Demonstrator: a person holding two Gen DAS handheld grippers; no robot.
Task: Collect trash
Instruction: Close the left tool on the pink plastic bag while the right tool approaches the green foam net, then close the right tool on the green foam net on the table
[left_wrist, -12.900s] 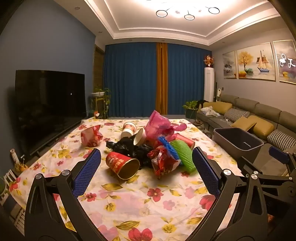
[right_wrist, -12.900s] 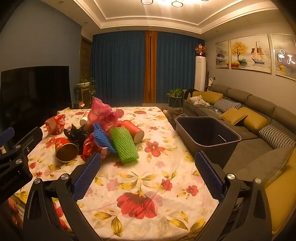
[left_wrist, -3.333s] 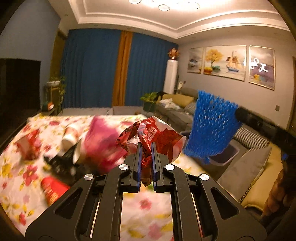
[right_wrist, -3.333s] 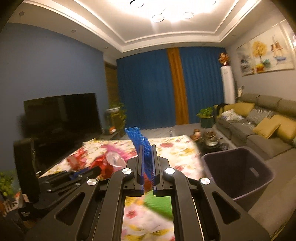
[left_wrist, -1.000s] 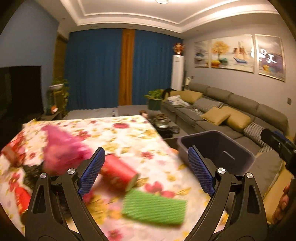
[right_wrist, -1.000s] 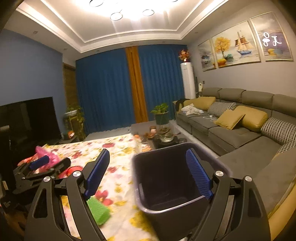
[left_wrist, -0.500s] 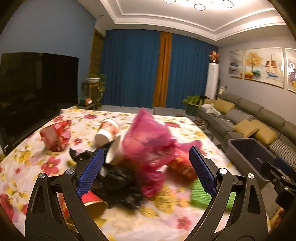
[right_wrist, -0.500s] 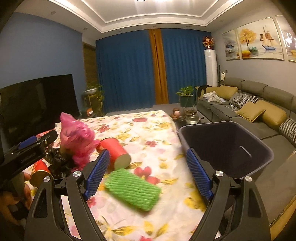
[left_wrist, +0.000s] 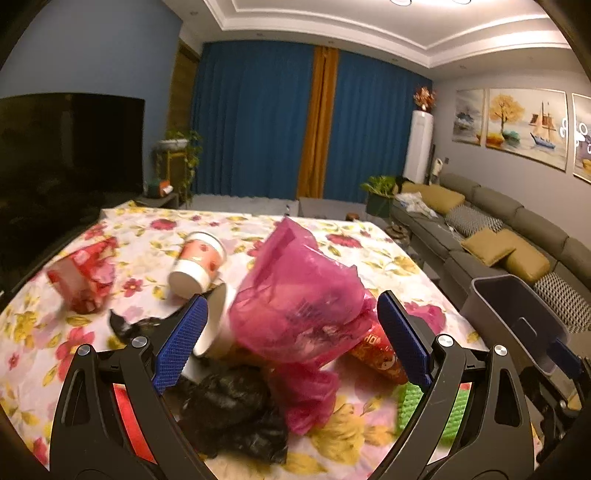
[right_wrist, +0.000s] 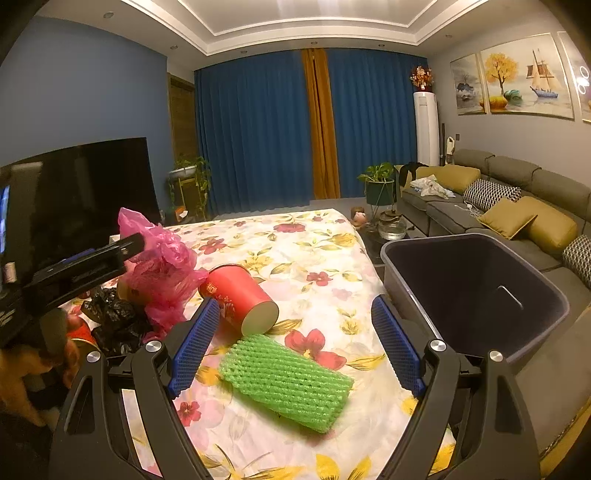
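While both tools hung over the table with the flowered cloth (right_wrist: 303, 258), I had the left gripper (left_wrist: 291, 341) with its blue-padded fingers wide apart and nothing between the pads; the crumpled pink plastic bag (left_wrist: 299, 302) sat just ahead of the gap, on top of the heap. Under the bag lay a wad of black plastic film (left_wrist: 229, 410), and a white paper cup lying on its side (left_wrist: 218, 325) was beside the left finger. Further back a second paper cup with a red flower print (left_wrist: 197, 264) lay tipped over, and a crumpled red wrapper (left_wrist: 83, 277) was well apart to the left. A red snack packet (left_wrist: 380, 354) stuck out from under the bag at the right. I kept the right gripper (right_wrist: 295, 341) equally spread and empty, above the green foam net sleeve (right_wrist: 286, 382), which lay flat on the cloth near the table's edge. Just behind the sleeve a red paper cup (right_wrist: 238, 297) lay on its side, whether touching it I could not tell. The dark grey plastic bin (right_wrist: 476, 291) stood off the table's right edge, next to the sofa (right_wrist: 517, 206).
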